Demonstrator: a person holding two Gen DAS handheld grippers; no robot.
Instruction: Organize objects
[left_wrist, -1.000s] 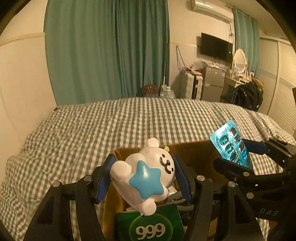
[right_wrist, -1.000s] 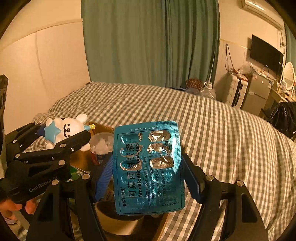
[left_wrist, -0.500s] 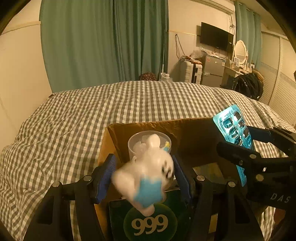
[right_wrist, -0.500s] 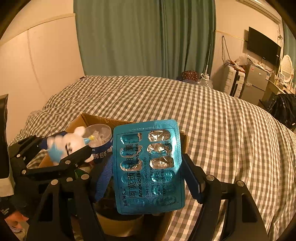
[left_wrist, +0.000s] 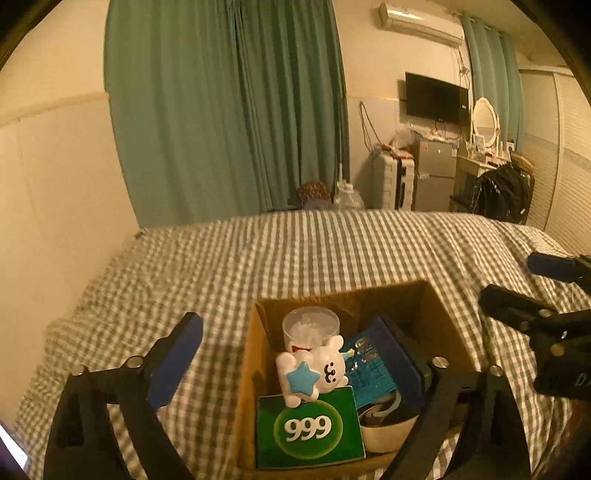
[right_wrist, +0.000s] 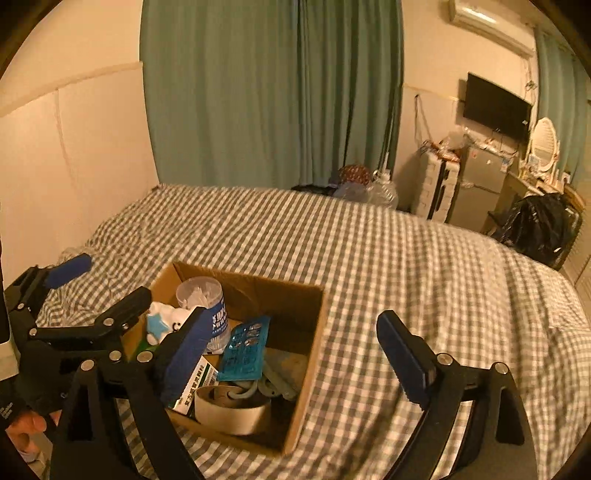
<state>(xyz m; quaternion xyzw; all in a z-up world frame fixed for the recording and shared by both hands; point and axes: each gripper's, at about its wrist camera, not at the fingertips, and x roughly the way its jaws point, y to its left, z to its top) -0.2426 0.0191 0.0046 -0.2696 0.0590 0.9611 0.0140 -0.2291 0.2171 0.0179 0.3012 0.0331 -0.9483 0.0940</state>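
Both spread wide and empty: left tool (left_wrist: 291, 354), right tool (right_wrist: 291, 341), black frames with blue ribbed pads. Sitting on the gingham-checked bed (right_wrist: 406, 266): a plain brown cardboard box (right_wrist: 314, 332). Inside, a glossy white bear figure (left_wrist: 314, 369) with a blue star, lying atop a green carton (left_wrist: 310, 428) printed "999". Beside it, a teal foil blister pack (right_wrist: 243, 349), a clear lidded round tub (left_wrist: 311, 325), a roll of tape (right_wrist: 232, 408).

white bear figure (left_wrist: 314, 371) (blue star on front): atop green box (left_wrist: 309, 428) | teal blister pack (right_wrist: 244, 349): leaning | both inside cardboard box (right_wrist: 310, 332)
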